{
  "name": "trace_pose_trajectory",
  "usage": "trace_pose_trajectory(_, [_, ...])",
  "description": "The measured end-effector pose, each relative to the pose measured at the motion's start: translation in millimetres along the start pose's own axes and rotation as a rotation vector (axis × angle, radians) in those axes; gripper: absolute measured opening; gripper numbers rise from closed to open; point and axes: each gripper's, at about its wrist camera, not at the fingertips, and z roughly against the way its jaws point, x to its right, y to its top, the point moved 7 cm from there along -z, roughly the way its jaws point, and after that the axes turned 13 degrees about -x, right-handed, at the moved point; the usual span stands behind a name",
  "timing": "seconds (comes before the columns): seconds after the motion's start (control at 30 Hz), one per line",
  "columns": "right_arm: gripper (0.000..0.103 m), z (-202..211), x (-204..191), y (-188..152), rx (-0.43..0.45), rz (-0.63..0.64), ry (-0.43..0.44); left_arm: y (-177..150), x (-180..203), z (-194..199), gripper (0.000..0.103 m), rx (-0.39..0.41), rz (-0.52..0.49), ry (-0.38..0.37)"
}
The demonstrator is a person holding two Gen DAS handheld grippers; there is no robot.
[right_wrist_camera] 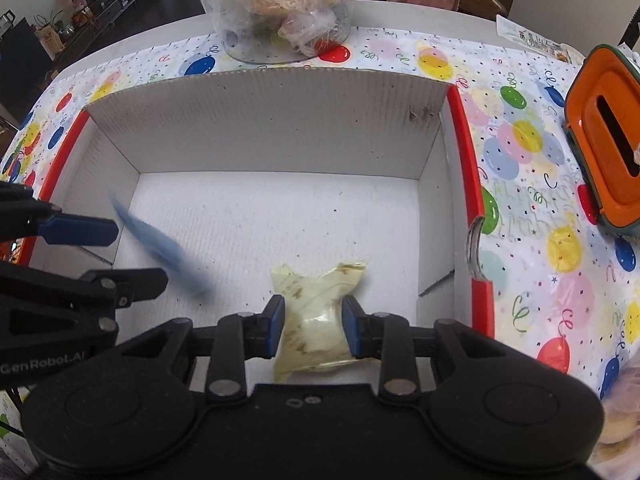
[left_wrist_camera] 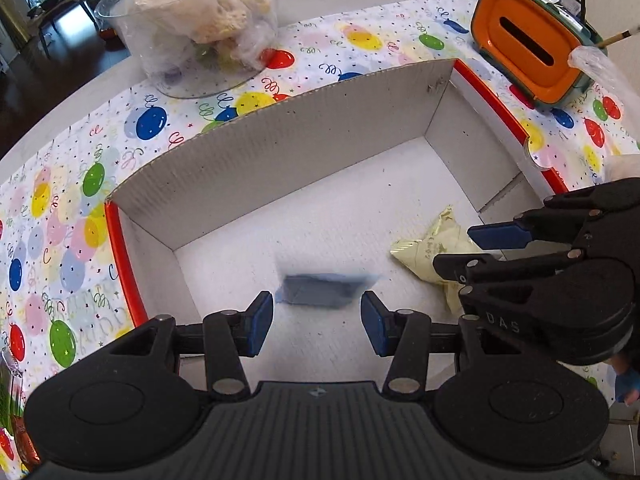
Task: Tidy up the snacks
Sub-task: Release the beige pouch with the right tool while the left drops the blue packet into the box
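Left wrist view: the left gripper [left_wrist_camera: 317, 322] has its fingers apart with nothing between them, above a blurred blue packet [left_wrist_camera: 320, 289] inside the white cardboard box [left_wrist_camera: 256, 160].

Right wrist view: the right gripper [right_wrist_camera: 313, 326] fingers clamp a pale yellow snack packet [right_wrist_camera: 316, 320] over the box floor.

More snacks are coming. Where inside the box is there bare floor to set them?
The box floor is bare along the back wall and in the right rear corner. The front is crowded: blue packet at left, yellow packet in the right gripper.
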Motion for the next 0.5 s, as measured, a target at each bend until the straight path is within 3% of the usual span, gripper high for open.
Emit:
trace_pose_trajectory(0.43, [0.035,34,0,-13,0.078,-0.046,0.083,-15,-21,21,0.050,0.079,0.101,-0.105])
trace_pose_trajectory(0.5, [0.035,43,-5,-16,0.102,-0.046,0.083,-21,-26,29,0.055,0.102,0.114,-0.119])
